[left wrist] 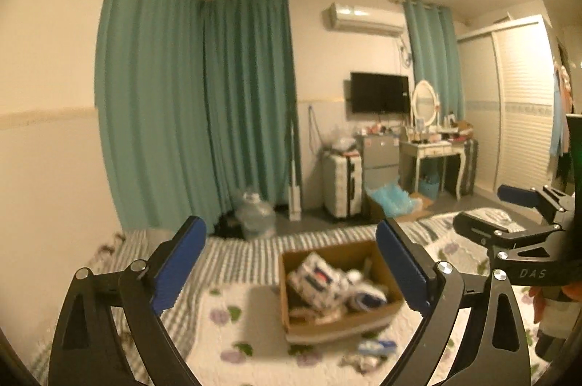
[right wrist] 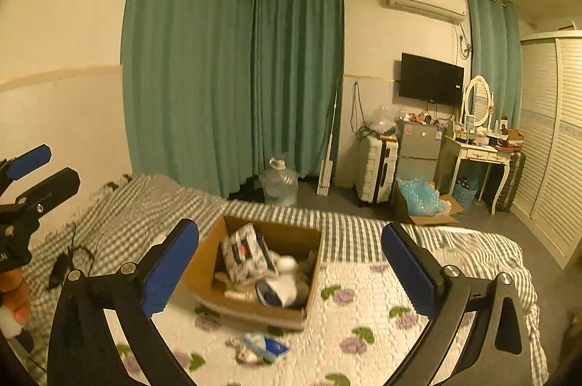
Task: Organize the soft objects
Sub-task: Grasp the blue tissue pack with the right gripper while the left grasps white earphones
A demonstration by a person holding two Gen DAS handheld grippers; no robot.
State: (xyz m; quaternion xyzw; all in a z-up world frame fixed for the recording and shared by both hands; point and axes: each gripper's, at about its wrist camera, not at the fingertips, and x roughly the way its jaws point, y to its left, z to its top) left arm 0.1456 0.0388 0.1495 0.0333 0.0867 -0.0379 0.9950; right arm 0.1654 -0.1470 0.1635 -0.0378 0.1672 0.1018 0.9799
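Observation:
A brown cardboard box sits on the bed and holds several soft items, among them a white printed pack and white-and-blue socks. A few small soft items lie on the quilt in front of the box. My left gripper is open and empty, held above the bed facing the box. My right gripper is open and empty too, above the box. Each gripper also shows in the other's view, the right one at the right edge and the left one at the left edge.
The bed has a white floral quilt over a grey checked blanket. A black cable lies on the blanket at left. Beyond the bed stand a water jug, a suitcase, a small fridge, a dressing table and teal curtains.

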